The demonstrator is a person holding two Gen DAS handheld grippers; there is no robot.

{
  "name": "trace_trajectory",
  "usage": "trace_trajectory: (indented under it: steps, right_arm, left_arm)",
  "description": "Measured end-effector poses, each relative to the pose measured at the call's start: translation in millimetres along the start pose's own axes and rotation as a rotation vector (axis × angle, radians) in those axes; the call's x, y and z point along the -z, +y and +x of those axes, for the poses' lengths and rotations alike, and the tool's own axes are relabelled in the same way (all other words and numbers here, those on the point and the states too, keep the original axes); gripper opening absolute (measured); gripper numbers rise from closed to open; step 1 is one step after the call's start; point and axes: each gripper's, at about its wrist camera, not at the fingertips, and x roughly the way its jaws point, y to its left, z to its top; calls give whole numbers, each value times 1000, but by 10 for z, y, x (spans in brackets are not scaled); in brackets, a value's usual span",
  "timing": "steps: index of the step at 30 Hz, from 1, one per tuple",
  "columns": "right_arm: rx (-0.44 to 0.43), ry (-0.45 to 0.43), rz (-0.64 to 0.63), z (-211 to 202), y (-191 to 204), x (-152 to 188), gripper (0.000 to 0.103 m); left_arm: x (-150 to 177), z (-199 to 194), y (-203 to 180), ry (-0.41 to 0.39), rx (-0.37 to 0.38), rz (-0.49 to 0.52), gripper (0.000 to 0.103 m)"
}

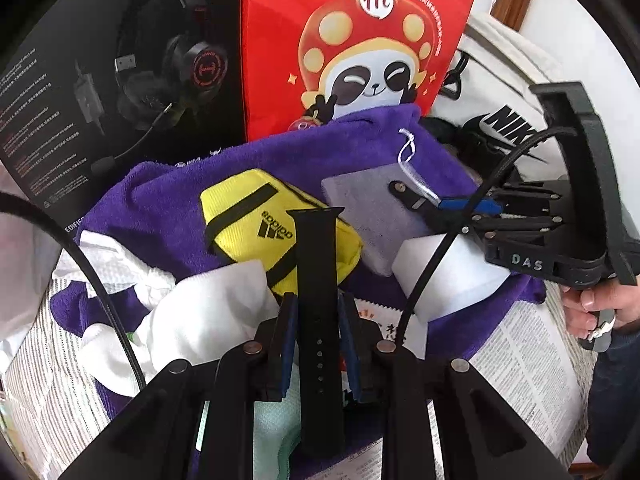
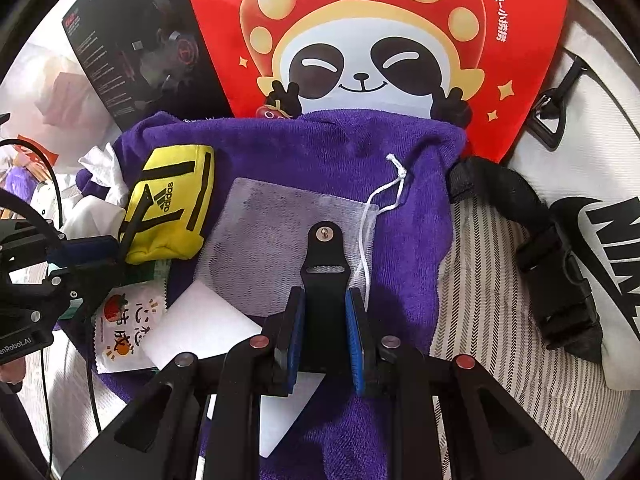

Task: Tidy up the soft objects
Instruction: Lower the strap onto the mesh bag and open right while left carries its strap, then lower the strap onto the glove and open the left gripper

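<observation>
Two tongs, each pinching one half of a black watch strap.

Left wrist view: left tongs [image 1: 318,344] are pressed onto the holed strap piece [image 1: 320,280], which sticks up and forward between the blue pads. Beyond its tip lies a yellow Adidas pouch [image 1: 276,228] on a purple towel [image 1: 168,200]. Right of the pouch sits a grey drawstring bag [image 1: 368,216], with a white foam block [image 1: 452,276] nearer. Crumpled white tissue [image 1: 200,320] lies near left. The right tongs [image 1: 432,204] reach in from the right over the grey bag. A red panda bag [image 1: 360,40] and a black headset box [image 1: 100,80] stand at the far side.

Right wrist view: right tongs [image 2: 326,336] grip the strap piece with the pin [image 2: 325,264], its tip over the grey drawstring bag. A white Nike bag [image 2: 592,184] lies far right. The left tongs [image 2: 92,248] enter from the left beside the yellow pouch.
</observation>
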Motion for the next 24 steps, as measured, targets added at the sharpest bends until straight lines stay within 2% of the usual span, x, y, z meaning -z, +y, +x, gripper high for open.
trace_trajectory:
  steps: [6, 10, 12, 16, 19, 22, 24]
  right_arm:
    - [1, 4, -8, 7, 14, -8, 21]
    - [7, 15, -24, -15, 46, -16, 23]
    - [7, 19, -29, -43, 65, -19, 27]
    - [11, -2, -50, -146, 118, -10, 46]
    - [7, -12, -52, -219, 158, -16, 48]
    - [3, -24, -58, -323, 209, -28, 56]
    - [7, -37, -64, -396, 244, -30, 59]
  left_arm:
    - [27, 31, -12, 22, -2, -1, 23]
    - [12, -29, -32, 14, 4, -3, 34]
    - [7, -77, -29, 11, 0, -8, 37]
    - [2, -197, -42, -5, -11, -12, 48]
    - [-1, -304, -66, -18, -24, -9, 55]
    - [8, -416, -93, -34, -39, 3, 65]
    - [19, -486, -102, -45, -47, 4, 67]
